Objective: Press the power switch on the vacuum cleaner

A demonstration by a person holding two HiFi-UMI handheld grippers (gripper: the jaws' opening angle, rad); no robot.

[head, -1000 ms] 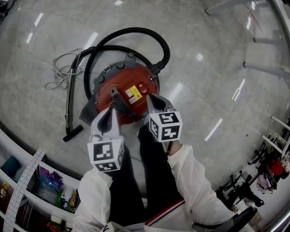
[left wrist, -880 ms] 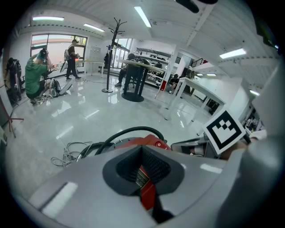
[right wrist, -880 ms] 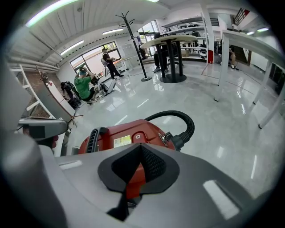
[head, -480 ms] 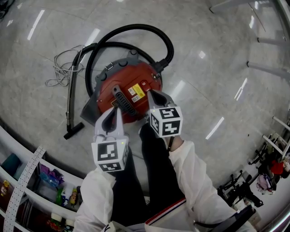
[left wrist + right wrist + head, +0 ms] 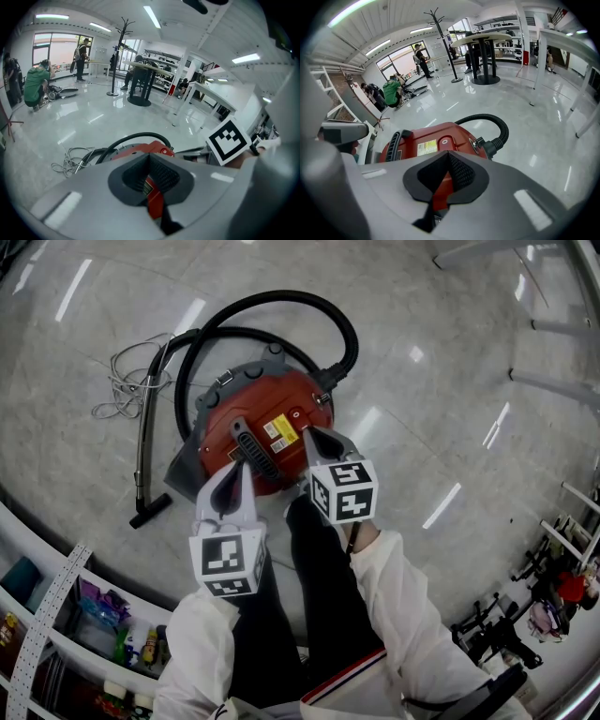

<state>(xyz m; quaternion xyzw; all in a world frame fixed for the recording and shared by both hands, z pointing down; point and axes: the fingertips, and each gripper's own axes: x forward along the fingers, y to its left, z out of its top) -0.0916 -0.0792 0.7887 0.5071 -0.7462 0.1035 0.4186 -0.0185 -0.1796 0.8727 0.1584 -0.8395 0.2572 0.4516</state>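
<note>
Barely anything has shifted in the last half second. A second ago you were drawing both tools in a little and tipping your head, and since then the picture has settled.

The vacuum cleaner (image 5: 267,423) sits on the floor (image 5: 441,381) just ahead of your legs, with its hose (image 5: 281,310) looped round the far side. Your right tool (image 5: 312,434) hangs over the near right edge of the red body. Its jaws are together with nothing between them, which suits a press. Your left tool (image 5: 242,465) is likewise closed and empty. It is poised near the dark handle (image 5: 251,448) and is not touching anything that I can see.

The power switch (image 5: 298,412), which I take to be the small ringed button on the red top, lies just beyond the right tool's tip. In the right gripper view it shows clear and uncovered (image 5: 444,140), a little above the closed tip (image 5: 449,154).

So the pause reads to me as lining up: the switch is not yet pressed. What remains is a short push forward and down with the right tool. Keep the tip centred on the button, since the curved top could let it slide off.
</note>
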